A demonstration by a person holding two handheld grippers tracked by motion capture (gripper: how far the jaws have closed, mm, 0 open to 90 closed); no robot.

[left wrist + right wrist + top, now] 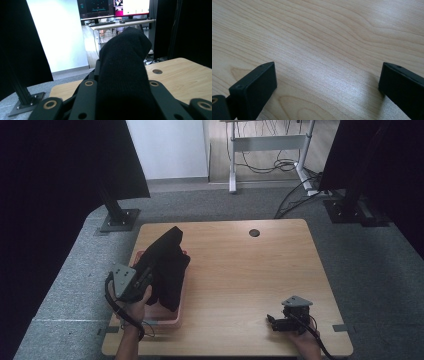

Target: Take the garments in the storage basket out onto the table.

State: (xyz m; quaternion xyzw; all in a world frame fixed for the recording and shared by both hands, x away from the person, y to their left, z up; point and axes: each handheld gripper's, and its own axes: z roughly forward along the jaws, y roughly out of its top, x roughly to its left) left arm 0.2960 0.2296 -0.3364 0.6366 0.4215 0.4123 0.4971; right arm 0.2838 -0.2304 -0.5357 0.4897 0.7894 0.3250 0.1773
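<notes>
The bench (pixel 332 37) is pale wood with a smooth, faintly sheened grain. The black cloth (pixel 125 70) is a finely ribbed knit, matt and soft-looking. The tray (pixel 172 320) under it looks like smooth pink plastic. The left tool (pixel 120 105) and right tool (pixel 327 87) have matt black jaws. The floor carpet (pixel 65 285) is rough grey.

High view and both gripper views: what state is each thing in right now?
black knit garment: lifted, bunched, hanging over the tray
pink tray: flat on the table, partly covered
left gripper: shut on the garment
right gripper: open, empty, low over bare wooden table
</notes>
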